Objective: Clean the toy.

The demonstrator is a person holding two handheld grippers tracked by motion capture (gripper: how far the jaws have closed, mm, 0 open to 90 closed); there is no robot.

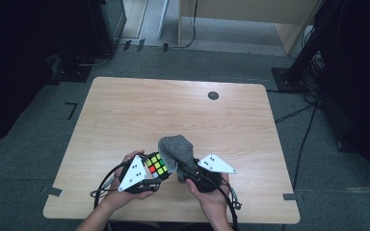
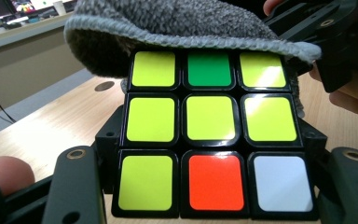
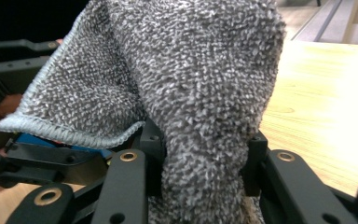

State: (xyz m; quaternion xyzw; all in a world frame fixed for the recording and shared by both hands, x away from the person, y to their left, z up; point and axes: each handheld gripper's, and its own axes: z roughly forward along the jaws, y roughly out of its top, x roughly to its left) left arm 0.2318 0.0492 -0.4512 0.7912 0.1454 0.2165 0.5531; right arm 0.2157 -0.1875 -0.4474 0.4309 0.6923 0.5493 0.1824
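Black jaws of the left gripper (image 1: 150, 179) are closed on the puzzle cube (image 2: 212, 135), one jaw against each side of it, at the near edge of the desk (image 1: 125, 110). In the left gripper view the cube's facing side shows mostly yellow tiles, with one green tile in the top row and one orange and one white tile in the bottom row. Just beside it, the right gripper (image 1: 196, 177) has its jaws closed on a grey knitted cloth (image 3: 186, 93); the fabric is pinched between them and rises above them. The cloth's stitched edge drapes over the top of the cube, touching it. Both hands hold the grippers close together. Farther off, a small dark round disc (image 1: 213, 95) sits near the desk's far edge
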